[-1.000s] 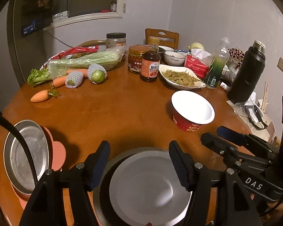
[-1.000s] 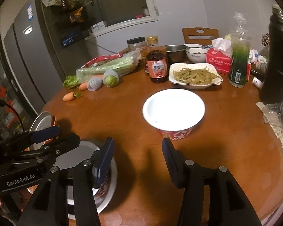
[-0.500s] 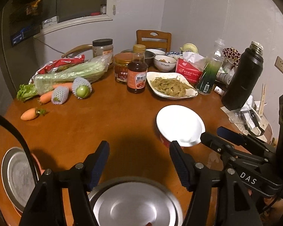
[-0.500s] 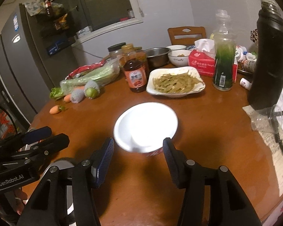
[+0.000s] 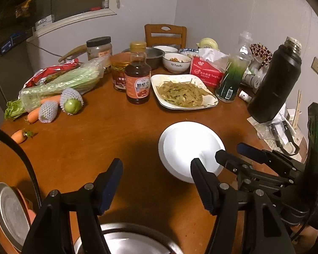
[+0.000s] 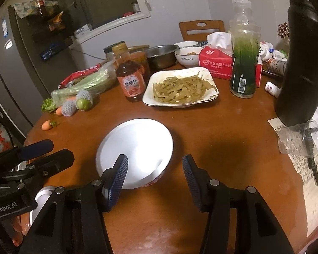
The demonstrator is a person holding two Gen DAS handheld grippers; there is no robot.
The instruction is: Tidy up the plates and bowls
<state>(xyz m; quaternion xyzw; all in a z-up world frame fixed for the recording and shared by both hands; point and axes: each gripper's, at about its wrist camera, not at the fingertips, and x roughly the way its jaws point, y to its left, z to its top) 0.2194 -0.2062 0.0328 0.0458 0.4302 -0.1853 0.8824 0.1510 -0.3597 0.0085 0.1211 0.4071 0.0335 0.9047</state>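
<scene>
The white bowl [image 6: 135, 150] stood on the round wooden table [image 6: 222, 148], on the near side of the rectangular dish of cooked greens [image 6: 181, 87] and well apart from it. Its inside was plain white and empty, washed out by glare; its outer wall showed only as a sliver of red pattern at the lower rim in the right wrist view. The right gripper [image 6: 154, 178] hovered with its jaws apart and nothing between them, the left pad overlapping the bowl's near rim in the picture; whether it touched could not be told. The left gripper [image 5: 156, 182] was also spread open and empty, to the left of the bowl, its right finger covering part of the bowl's edge.

Nearer than the bowl, a steel plate [image 5: 127, 241] was cut off by the bottom of the left wrist view and half hidden behind the gripper's fingers. Far to the bowl's left, a second metal plate [image 5: 9, 213] lay on something orange-pink, both clipped by the frame edge. Beyond the dish of greens, a steel bowl [image 6: 162, 56] and a white bowl marked "Family" [image 6: 187, 58] stood partly hidden behind a sauce bottle [image 6: 131, 79] and a tissue pack [image 6: 217, 63].
</scene>
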